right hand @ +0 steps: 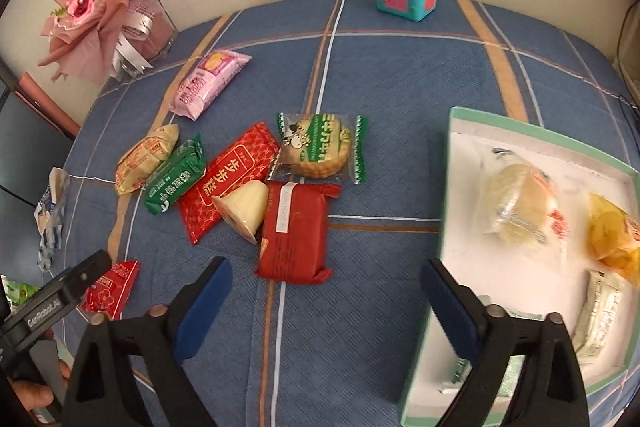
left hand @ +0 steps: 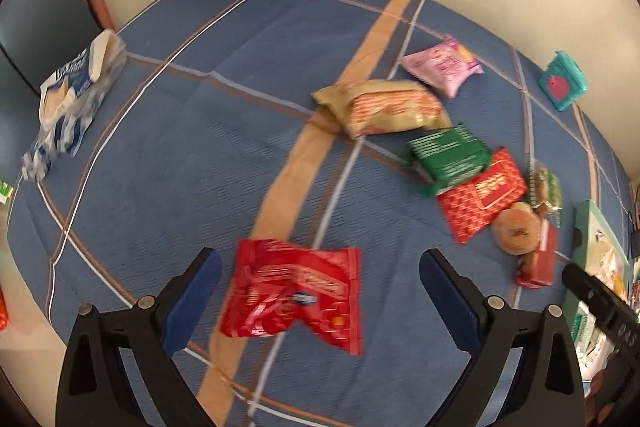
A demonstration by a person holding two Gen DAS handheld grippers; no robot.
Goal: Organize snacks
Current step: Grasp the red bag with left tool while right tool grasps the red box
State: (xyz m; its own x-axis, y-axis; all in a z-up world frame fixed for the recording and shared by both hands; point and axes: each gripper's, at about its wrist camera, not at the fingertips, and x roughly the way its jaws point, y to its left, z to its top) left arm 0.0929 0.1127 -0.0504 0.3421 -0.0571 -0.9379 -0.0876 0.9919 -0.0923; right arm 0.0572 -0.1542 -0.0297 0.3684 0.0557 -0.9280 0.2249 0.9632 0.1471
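Blue-padded, both my left gripper [left hand: 320, 291] and right gripper [right hand: 326, 301] are hanging with jaws wide and empty, the left around a red packet [left hand: 294, 297] lying on the blue cloth [left hand: 180, 147]. Three or four snacks are already sitting in the white box [right hand: 454, 187], while I am judging the pile [right hand: 240, 179] beside it still waiting.
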